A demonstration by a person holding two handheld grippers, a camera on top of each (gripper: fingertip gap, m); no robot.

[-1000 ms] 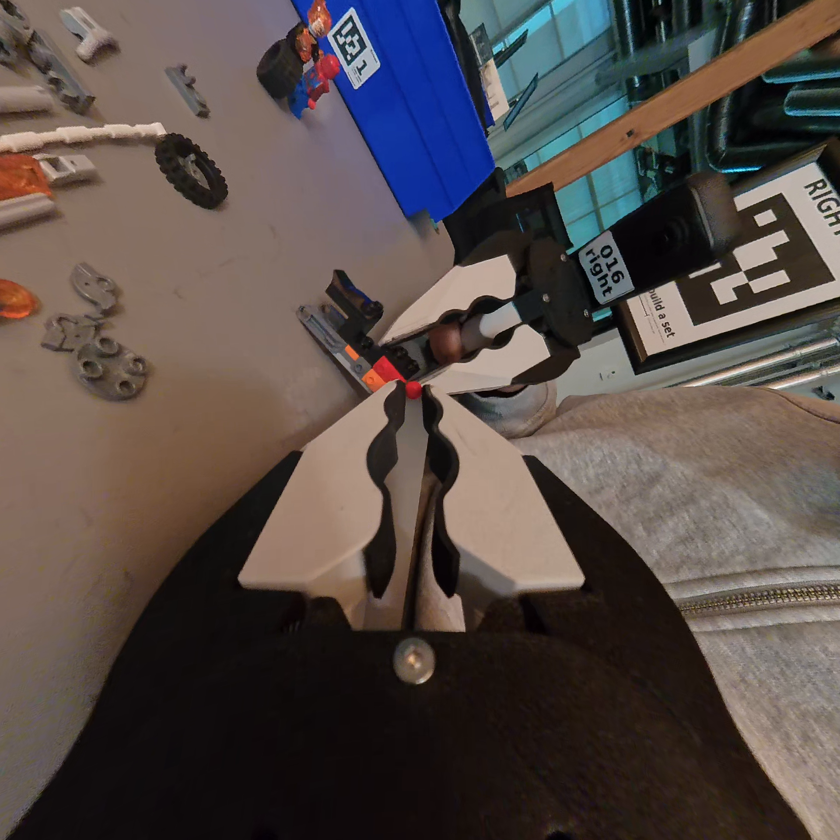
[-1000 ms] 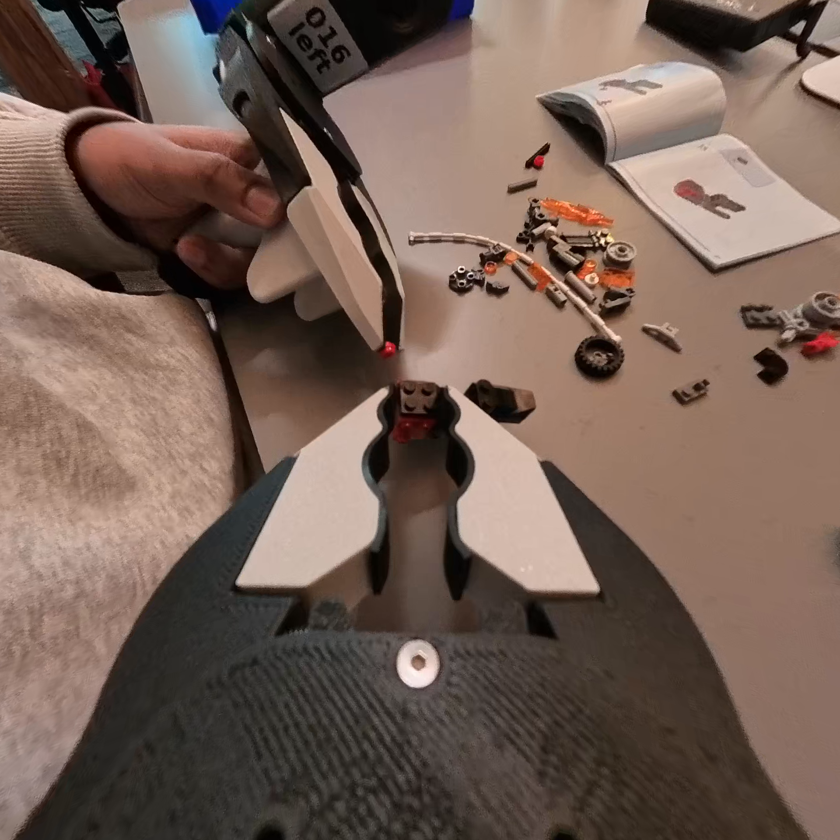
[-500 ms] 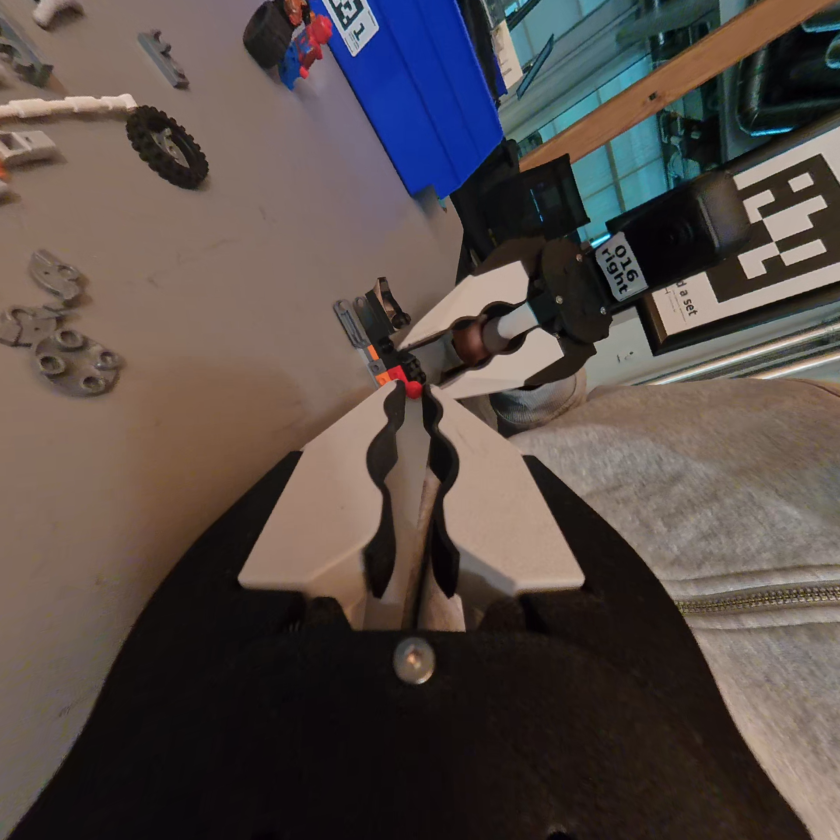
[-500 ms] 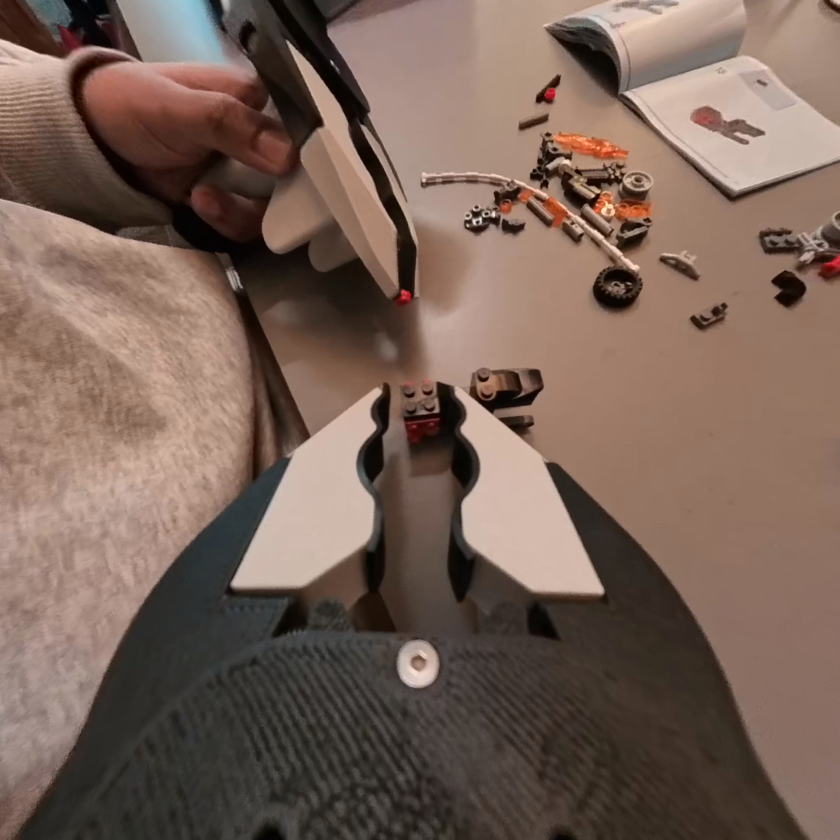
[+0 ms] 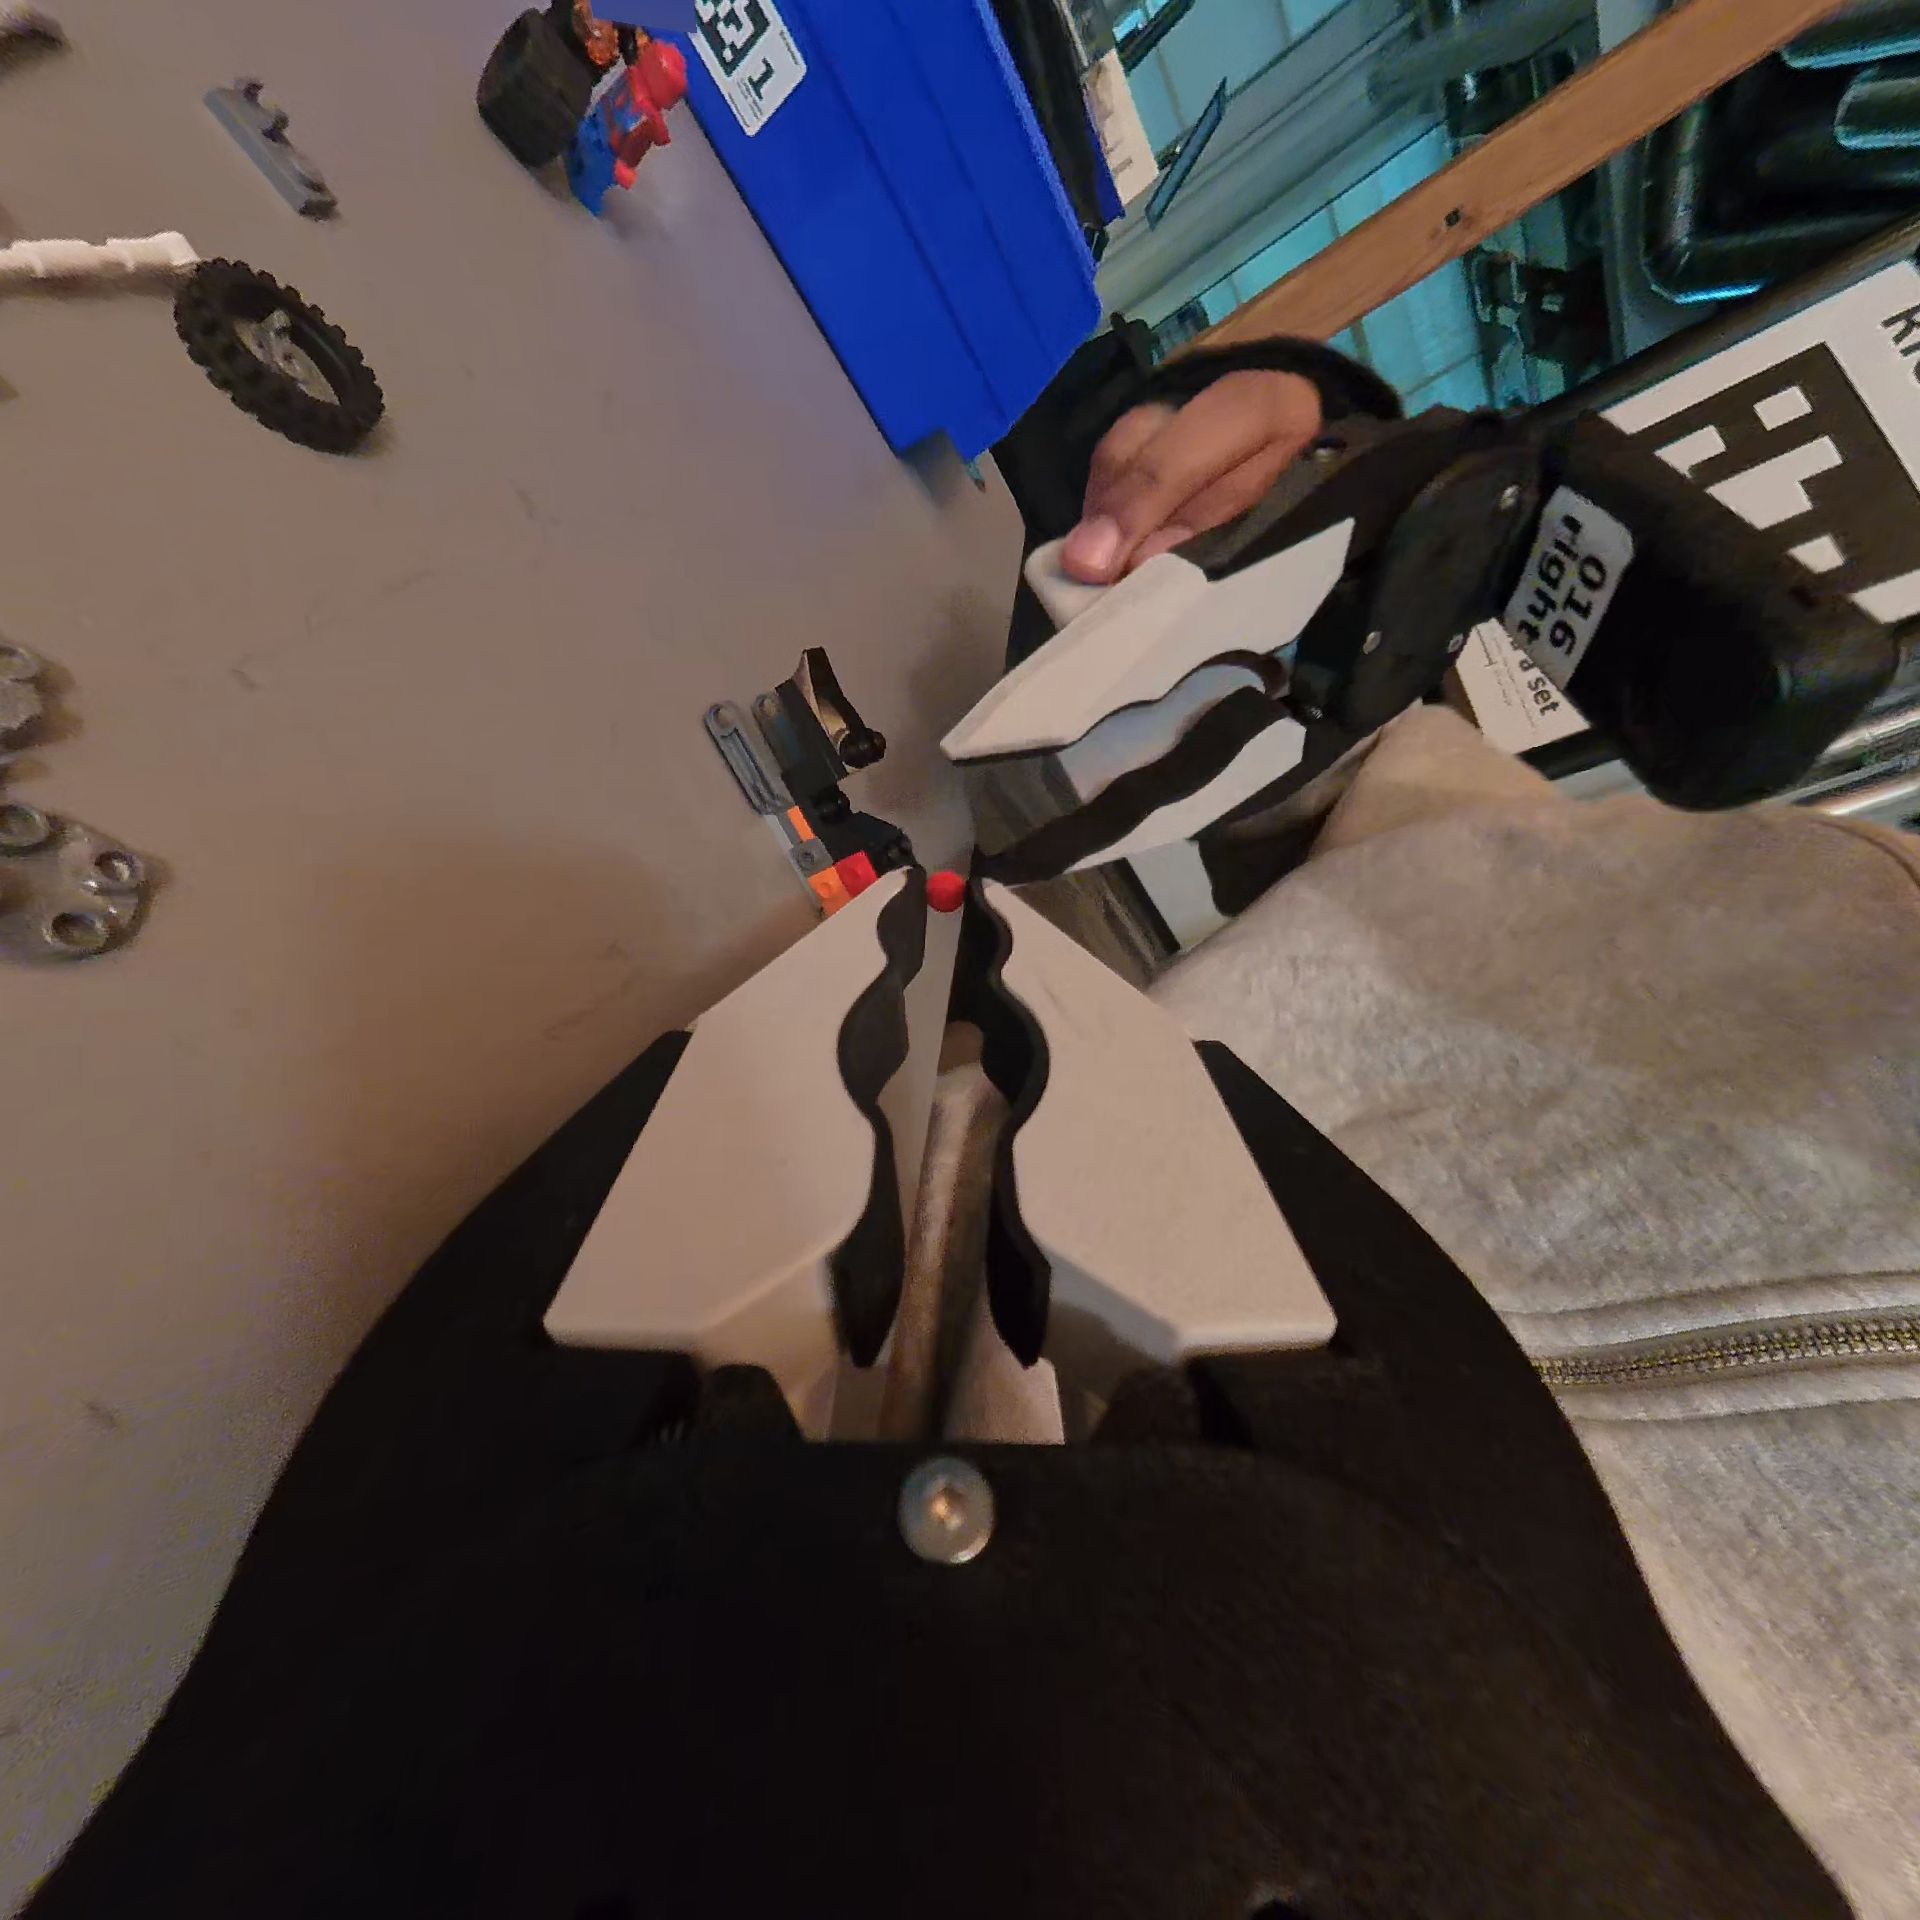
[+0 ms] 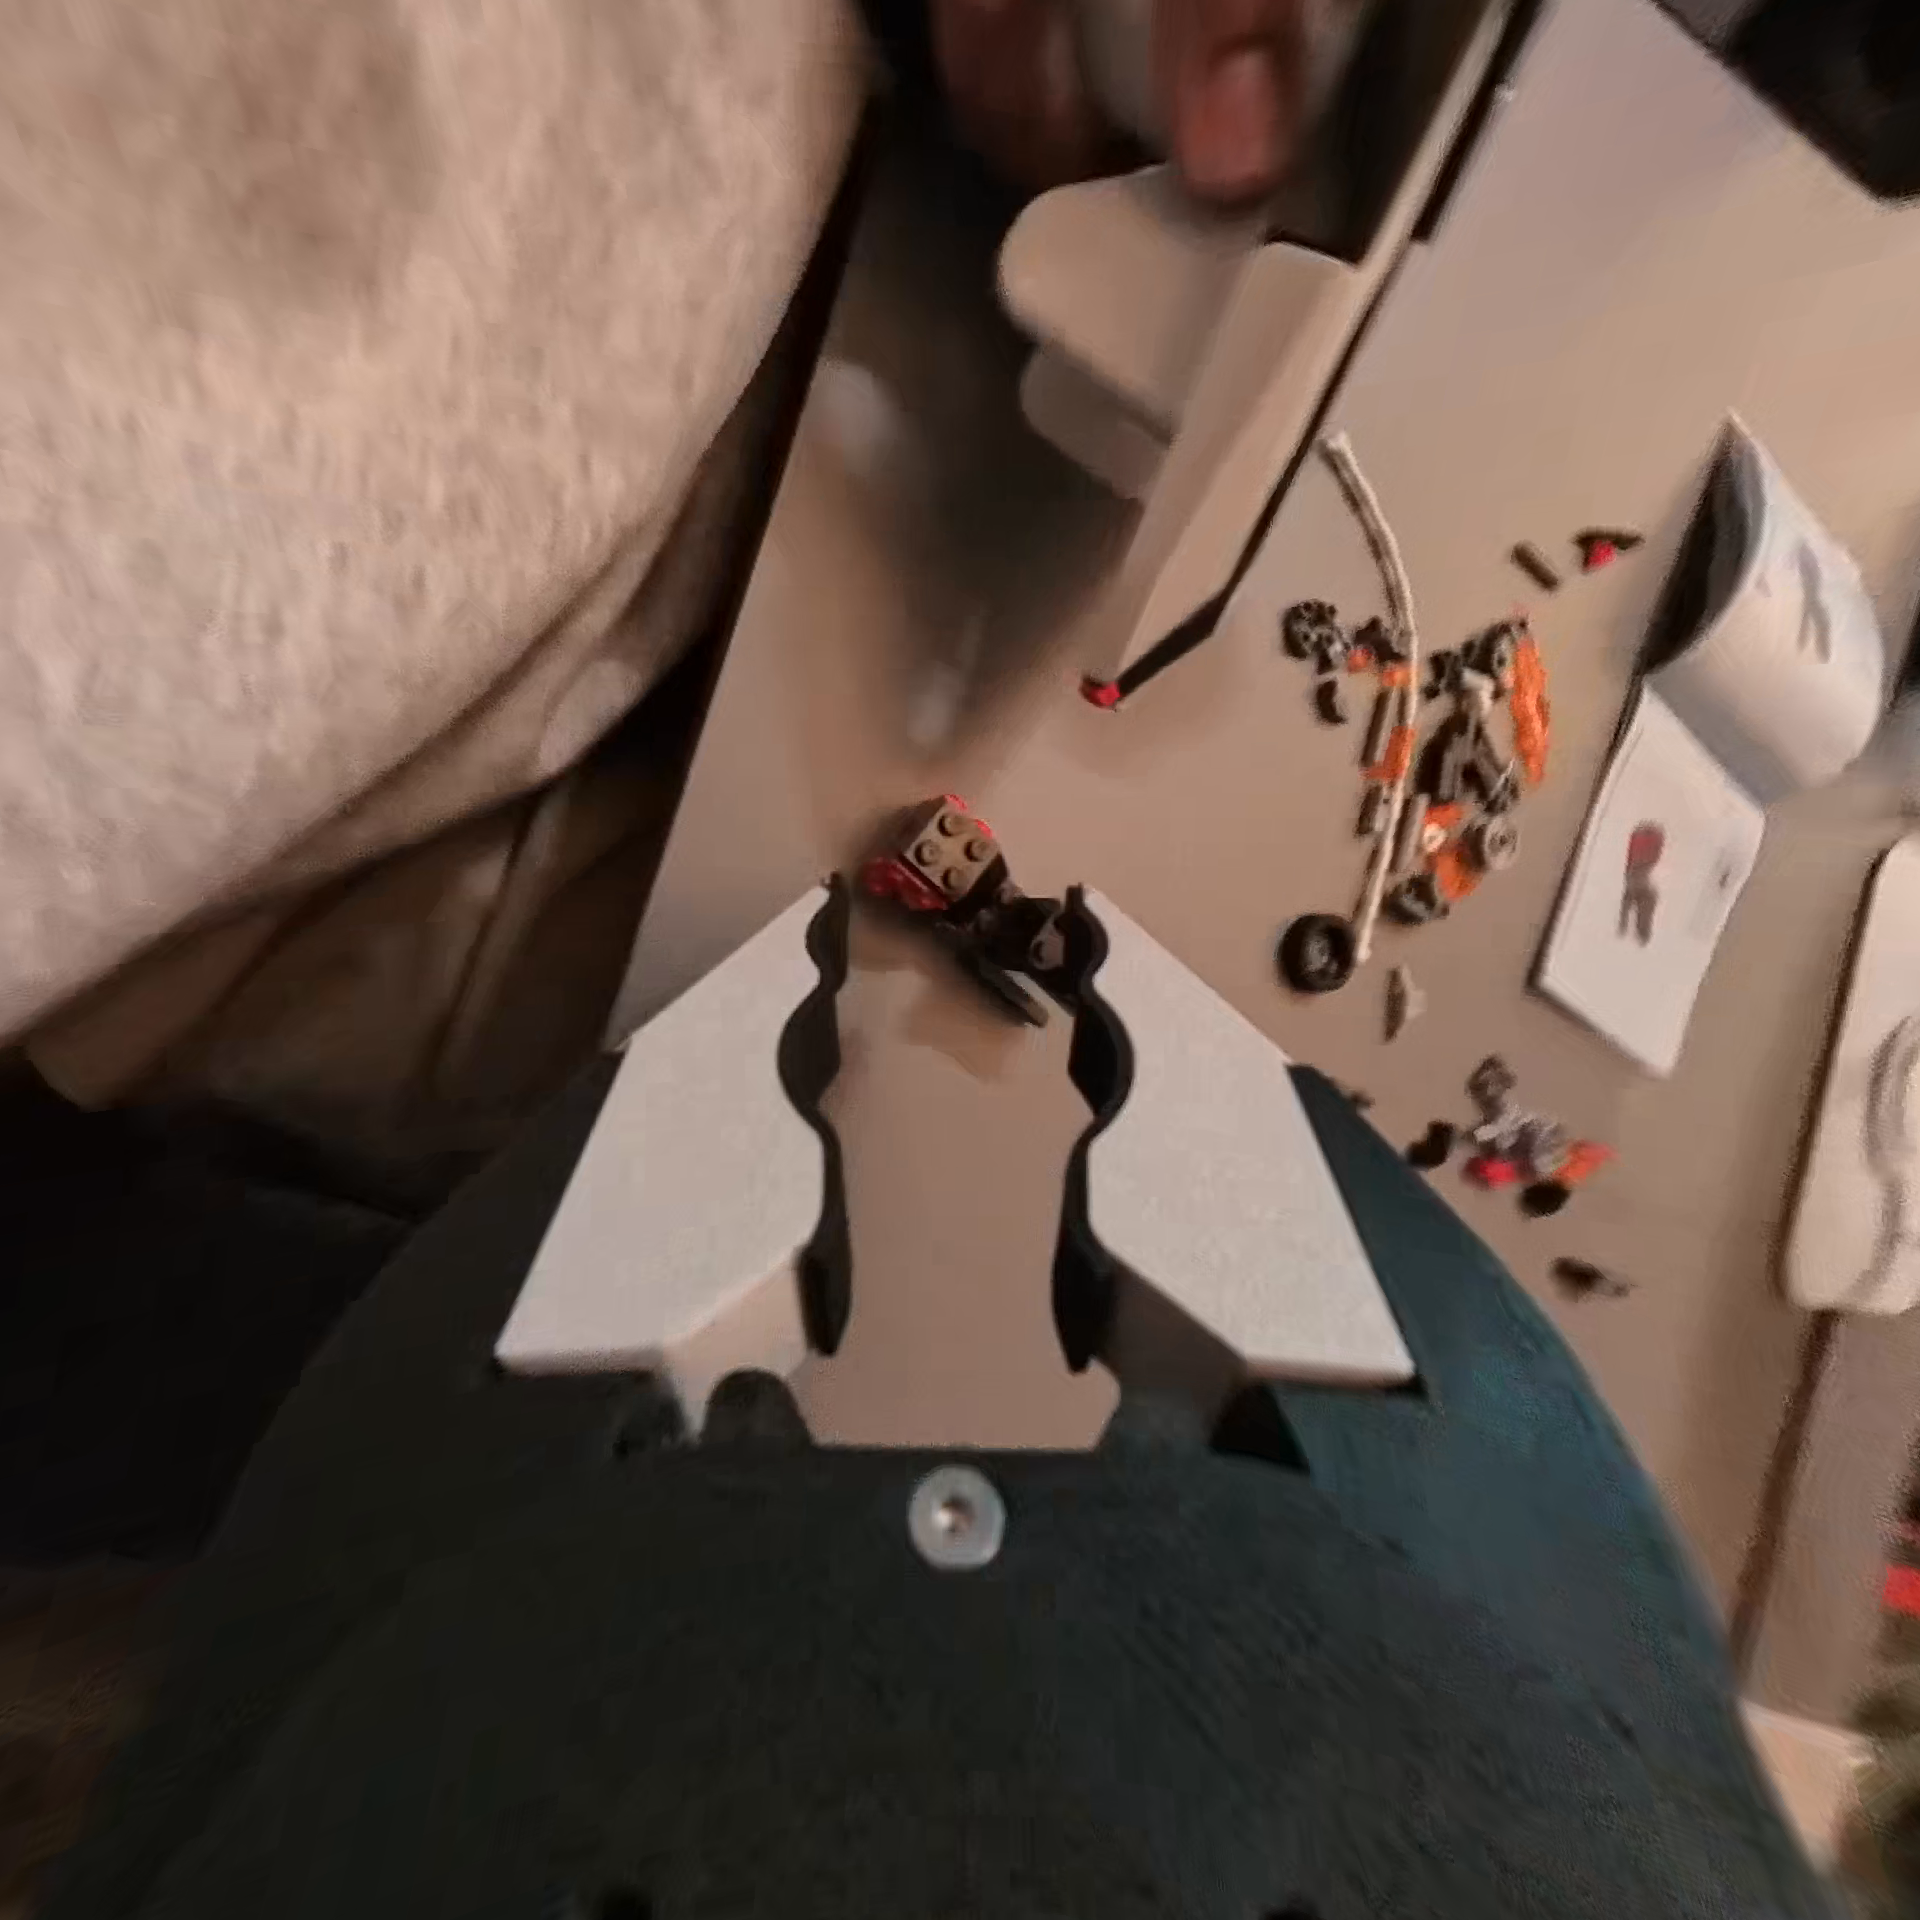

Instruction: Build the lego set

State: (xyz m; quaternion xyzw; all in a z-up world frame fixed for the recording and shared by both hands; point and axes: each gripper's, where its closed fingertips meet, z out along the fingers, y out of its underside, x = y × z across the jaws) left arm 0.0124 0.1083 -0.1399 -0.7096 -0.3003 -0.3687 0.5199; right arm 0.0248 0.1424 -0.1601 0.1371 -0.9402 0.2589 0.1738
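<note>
My left gripper (image 5: 943, 891) is shut on a tiny red round stud (image 5: 945, 891), held just above the grey table (image 5: 468, 675) near its edge. A small black, red and orange lego assembly (image 5: 831, 821) lies on the table just beyond it. My right gripper (image 6: 954, 902) is open, and the assembly (image 6: 956, 868) lies at its fingertips, near the right one. The right wrist view is blurred. It also shows the left gripper (image 6: 1112, 688) with the red stud above the assembly. The left wrist view shows the right gripper (image 5: 966, 805) held by a hand, beside the assembly.
A blue bin (image 5: 904, 208), a minifigure (image 5: 629, 114), a black spoked wheel (image 5: 275, 353) and grey plates (image 5: 62, 883) lie farther out. A pile of orange and black parts (image 6: 1455, 748) and an open booklet (image 6: 1652, 883) lie to the right. A person's grey sweater (image 5: 1558, 1091) borders the table edge. One gripper's finger ends stand about 5 centimeters off the other's. From either gripper's tips it is about 12 centimeters to the black spoked wheel (image 5: 275, 353).
My right gripper has opened and let go of the assembly, which now lies on the table. The right gripper has swung and tilted. My left gripper still holds the red stud.
</note>
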